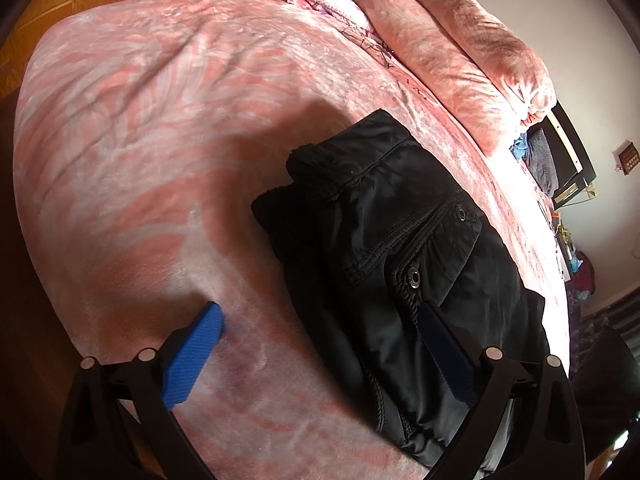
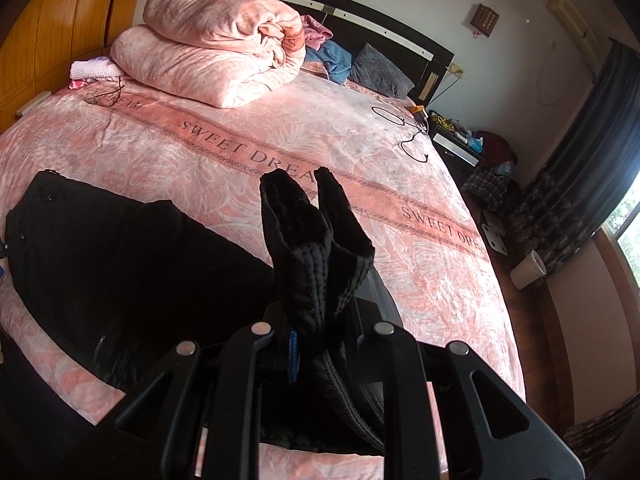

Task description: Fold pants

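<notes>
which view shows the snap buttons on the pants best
The left wrist view: two metal snaps on the pants sit close and sharp by a pocket flap. The right wrist view shows the pants as a dark mass, with only tiny specks there.

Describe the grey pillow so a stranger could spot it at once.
Start at the dark headboard of the pink bed. The grey pillow leans against it, right of the blue garment; it is the only grey, leaf-patterned cushion there.

black claw (image 1: 320, 344), blue ribbed pads (image 1: 192, 356)
</notes>
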Demonstrator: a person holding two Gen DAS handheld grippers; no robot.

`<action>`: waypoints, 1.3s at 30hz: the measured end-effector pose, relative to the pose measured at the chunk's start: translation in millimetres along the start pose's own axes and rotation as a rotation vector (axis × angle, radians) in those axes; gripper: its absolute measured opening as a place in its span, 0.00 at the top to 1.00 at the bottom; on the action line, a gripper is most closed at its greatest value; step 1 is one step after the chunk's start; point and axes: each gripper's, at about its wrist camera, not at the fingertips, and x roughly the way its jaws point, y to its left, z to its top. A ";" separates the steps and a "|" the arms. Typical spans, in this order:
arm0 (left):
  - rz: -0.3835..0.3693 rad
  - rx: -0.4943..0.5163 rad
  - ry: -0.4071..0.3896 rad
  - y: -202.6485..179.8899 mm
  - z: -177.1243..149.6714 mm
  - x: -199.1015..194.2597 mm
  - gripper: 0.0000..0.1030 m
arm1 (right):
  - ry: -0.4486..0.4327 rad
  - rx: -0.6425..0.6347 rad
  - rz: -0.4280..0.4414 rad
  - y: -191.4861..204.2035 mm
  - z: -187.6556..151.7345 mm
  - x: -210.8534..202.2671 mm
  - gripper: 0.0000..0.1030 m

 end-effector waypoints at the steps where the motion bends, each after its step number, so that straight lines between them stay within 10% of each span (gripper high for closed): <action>1: -0.001 -0.001 0.000 0.3 0.2 0.1 0.04 | 0.001 -0.008 -0.004 2.8 -0.1 0.5 0.84; 27: -0.017 -0.007 0.004 2.6 0.1 0.1 0.04 | -0.109 -0.544 -0.314 144.7 -67.8 40.9 0.86; 39: -0.018 -0.007 0.004 2.8 0.2 0.0 0.04 | -0.121 -0.701 -0.321 177.1 -95.6 62.9 0.85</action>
